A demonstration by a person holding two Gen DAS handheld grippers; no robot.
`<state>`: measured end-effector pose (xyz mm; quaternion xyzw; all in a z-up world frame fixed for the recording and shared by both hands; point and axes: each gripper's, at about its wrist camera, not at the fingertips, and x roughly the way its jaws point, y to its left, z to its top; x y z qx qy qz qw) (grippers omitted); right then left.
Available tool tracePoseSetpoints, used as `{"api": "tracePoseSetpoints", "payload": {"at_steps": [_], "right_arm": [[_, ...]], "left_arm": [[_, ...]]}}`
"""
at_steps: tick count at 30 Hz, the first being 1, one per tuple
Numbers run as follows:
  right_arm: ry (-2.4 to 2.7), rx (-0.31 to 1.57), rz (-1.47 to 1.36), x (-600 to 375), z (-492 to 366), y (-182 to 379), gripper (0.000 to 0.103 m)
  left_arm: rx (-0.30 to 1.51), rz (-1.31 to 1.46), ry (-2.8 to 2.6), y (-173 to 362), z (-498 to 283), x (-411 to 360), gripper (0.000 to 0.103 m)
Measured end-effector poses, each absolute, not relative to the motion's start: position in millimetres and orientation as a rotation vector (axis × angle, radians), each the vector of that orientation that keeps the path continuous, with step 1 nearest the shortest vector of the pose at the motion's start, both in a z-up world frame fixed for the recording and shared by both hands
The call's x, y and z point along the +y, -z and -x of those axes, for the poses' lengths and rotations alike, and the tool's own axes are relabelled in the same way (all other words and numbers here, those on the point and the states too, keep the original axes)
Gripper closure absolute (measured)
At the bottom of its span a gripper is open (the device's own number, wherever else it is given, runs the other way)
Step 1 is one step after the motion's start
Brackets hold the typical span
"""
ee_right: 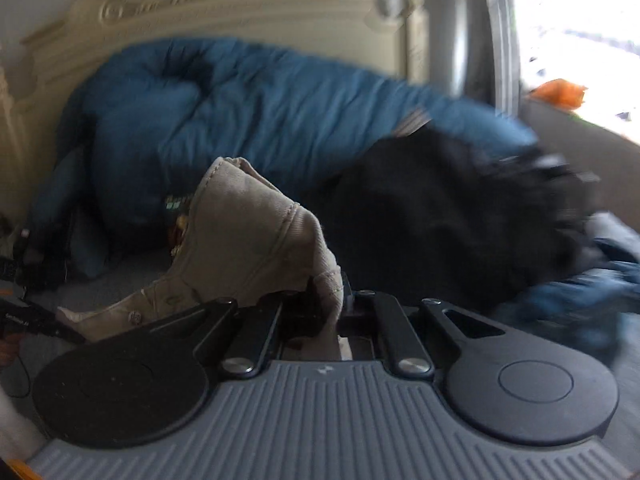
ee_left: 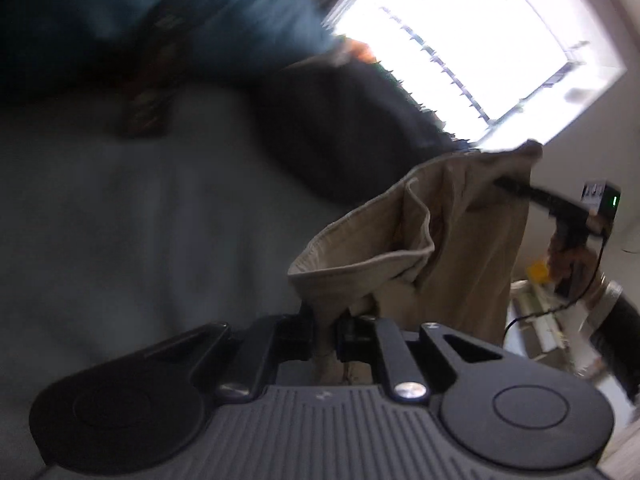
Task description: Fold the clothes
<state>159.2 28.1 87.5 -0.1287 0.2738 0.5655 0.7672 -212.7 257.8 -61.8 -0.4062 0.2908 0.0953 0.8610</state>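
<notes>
1. Khaki trousers (ee_left: 424, 240) are what I have in both tools: the tan cloth hangs between my two grippers, above the grey bedsheet (ee_left: 120, 220).
2. My left gripper (ee_left: 325, 334) has its jaws drawn together on a bunched fold of the khaki trousers; the fabric rises out of the narrow gap between the black fingers (ee_left: 294, 336).
3. My right gripper (ee_right: 330, 308) is likewise clamped, its jaws pressed onto a stitched edge of the same cloth, which bulges up and to the left of the fingers.
4. In the left wrist view I see the right gripper again at the far side, its black tip pinching the upper right part of the cloth, with the person's hand (ee_left: 570, 258) around the handle and a thin black cable (ee_left: 560, 304) trailing below it.
5. In the right wrist view, a button (ee_right: 134, 317) shows on the lower left flap of the trousers, just beside the gripper's body.
6. Behind the cloth lies a black garment (ee_right: 440, 220), spread over the bed to the right.
7. Further back is a rumpled blue duvet (ee_right: 240, 108), against a cream carved headboard (ee_right: 200, 4).
8. A dark blue garment (ee_right: 580, 292) sits at the right edge, touching the black one.
9. A bright window (ee_left: 480, 48) fills the upper right of the left wrist view; much of both views is blurred.
</notes>
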Motion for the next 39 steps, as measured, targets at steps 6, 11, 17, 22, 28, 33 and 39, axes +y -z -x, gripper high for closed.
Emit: {"api": "tracePoseSetpoints", "payload": {"at_steps": [6, 11, 17, 22, 28, 33, 39], "right_arm": [[-1.157, 0.794, 0.472, 134, -163, -9, 0.062], [-0.991, 0.868, 0.483, 148, -170, 37, 0.04], [-1.006, 0.748, 0.479, 119, -163, 6, 0.01], [-1.043, 0.646, 0.609, 110, -149, -10, 0.004], [-0.989, 0.604, 0.791, 133, -141, 25, 0.001], [-0.985, 0.51, 0.663, 117, -132, 2, 0.001], [-0.95, 0.416, 0.488, 99, -138, -21, 0.002]], "left_arm": [[0.763, 0.885, -0.25, 101, 204, 287, 0.082], [0.756, 0.846, -0.285, 100, 218, 302, 0.068], [0.729, 0.704, -0.211, 90, 179, 298, 0.061], [0.82, 0.591, -0.183, 110, 139, 282, 0.064], [0.787, 0.498, -0.184, 96, 130, 264, 0.083], [0.732, 0.425, -0.163, 81, 143, 260, 0.083], [0.779, 0.354, -0.171, 107, 124, 254, 0.083]]}}
